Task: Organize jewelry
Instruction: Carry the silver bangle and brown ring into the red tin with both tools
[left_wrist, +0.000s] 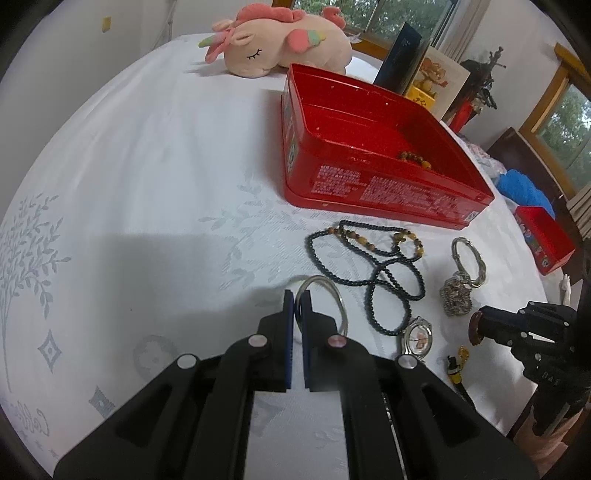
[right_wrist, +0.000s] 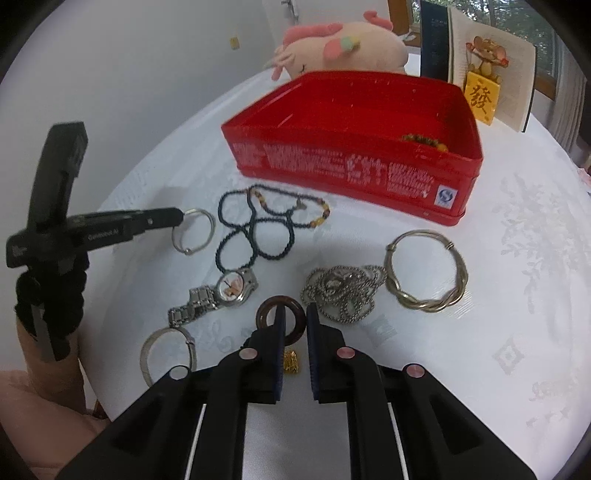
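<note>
Left wrist view shows the left gripper (left_wrist: 297, 302) with its two blue-padded fingers nearly together, pinching the thin wire of a plain silver ring (left_wrist: 325, 295) that lies on the cloth (left_wrist: 147, 166); the right wrist view confirms the grip, the black tip meeting the ring's (right_wrist: 192, 235) rim, where a small bead sits on the smooth round hoop. The right gripper (right_wrist: 295, 317) is partly open, its left finger passing through the hole of a glossy brown ring (right_wrist: 280, 317), thick and doughnut-shaped; whether it actually grips cannot be told. Beside these lie a long necklace (right_wrist: 258, 229) of small dark beads with amber-brown ones along one stretch, looped over itself; a steel watch (right_wrist: 229, 291) with a linked band and pale dial; a heap of fine silver chain (right_wrist: 340, 291); a twisted silver bangle (right_wrist: 424, 277) of braided wire; a flat silver cuff (right_wrist: 162, 350) near the watch band; and a small gold charm (right_wrist: 291, 361) between the right fingers. Just beyond stands a shallow red tin (left_wrist: 369, 155), rounded at the corners, printed with white text, holding a brown bead bracelet (left_wrist: 413, 157) in its near right corner. The cloth is white, woven with leaf patterns. Behind the tin rests a pink plush unicorn (left_wrist: 280, 40).
</note>
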